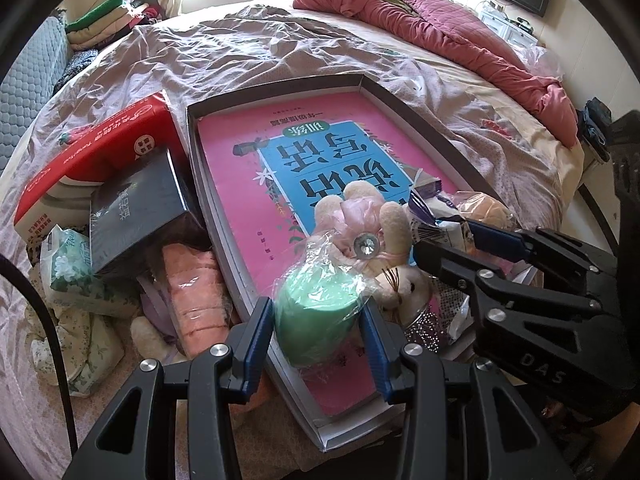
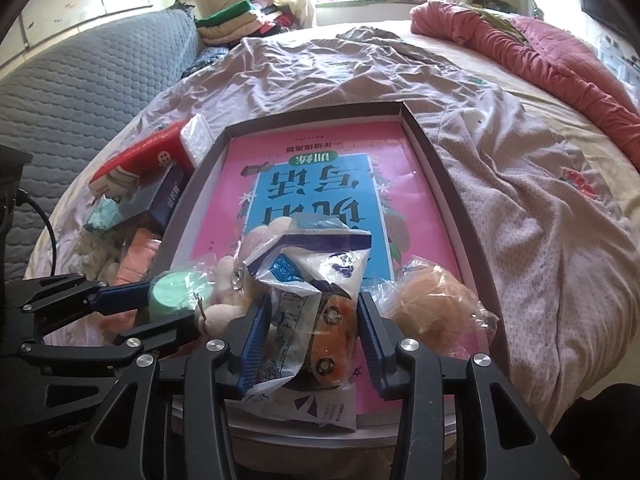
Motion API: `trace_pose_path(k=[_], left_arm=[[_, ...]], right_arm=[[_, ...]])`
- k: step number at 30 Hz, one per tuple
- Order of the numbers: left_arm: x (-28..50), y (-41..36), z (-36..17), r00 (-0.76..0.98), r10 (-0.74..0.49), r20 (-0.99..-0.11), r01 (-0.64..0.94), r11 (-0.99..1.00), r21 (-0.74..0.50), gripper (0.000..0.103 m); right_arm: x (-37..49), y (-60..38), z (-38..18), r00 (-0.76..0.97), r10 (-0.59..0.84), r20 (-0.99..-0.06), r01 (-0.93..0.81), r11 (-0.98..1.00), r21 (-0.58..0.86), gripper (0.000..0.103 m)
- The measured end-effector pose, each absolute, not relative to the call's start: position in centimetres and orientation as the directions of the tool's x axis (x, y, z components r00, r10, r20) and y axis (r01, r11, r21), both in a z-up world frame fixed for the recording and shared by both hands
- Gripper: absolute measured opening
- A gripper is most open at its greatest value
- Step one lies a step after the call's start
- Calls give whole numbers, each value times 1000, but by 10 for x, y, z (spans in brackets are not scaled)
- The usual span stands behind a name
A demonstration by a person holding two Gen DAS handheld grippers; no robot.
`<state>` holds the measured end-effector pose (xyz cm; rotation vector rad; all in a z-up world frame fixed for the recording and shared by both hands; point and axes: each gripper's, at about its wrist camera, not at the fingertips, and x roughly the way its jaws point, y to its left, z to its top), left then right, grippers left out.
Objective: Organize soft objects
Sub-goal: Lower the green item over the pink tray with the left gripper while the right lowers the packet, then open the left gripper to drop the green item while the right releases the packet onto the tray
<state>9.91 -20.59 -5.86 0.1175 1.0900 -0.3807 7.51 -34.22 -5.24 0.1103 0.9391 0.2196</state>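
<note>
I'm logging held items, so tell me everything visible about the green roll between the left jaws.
The green roll is a mint cylinder, soft-looking, wrapped in clear crinkled plastic. It sits between the left gripper jaws, flat end showing in the right wrist view, over the tray's near edge, touching the plush rabbit.

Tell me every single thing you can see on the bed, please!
tray: 1, grey, middle of bed
book: 1, pink and blue, lying in tray
green roll: 1, mint, plastic-wrapped, between left fingers
toy bag: 1, white-blue, orange toy car inside, between right fingers
bunny plush: 1, cream, in tray
bun plush: 1, tan, bagged, tray's right
red box: 1, left of tray
black box: 1, on left pile
tissue pack: 1, green-white, left pile
left gripper: 1, black-blue
right gripper: 1, black-blue
</note>
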Motion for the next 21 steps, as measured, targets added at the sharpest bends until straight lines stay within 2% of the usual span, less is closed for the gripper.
trace_pose_path(k=[15, 21], left_arm=[[94, -212, -60, 392, -245, -887, 377, 922, -87, 44], [90, -215, -56, 404, -233, -885, 388, 919, -64, 48]], right_arm=[[68, -353, -41, 597, 240, -766, -112, 970, 216, 54], [65, -354, -38, 600, 236, -765, -104, 970, 218, 55]])
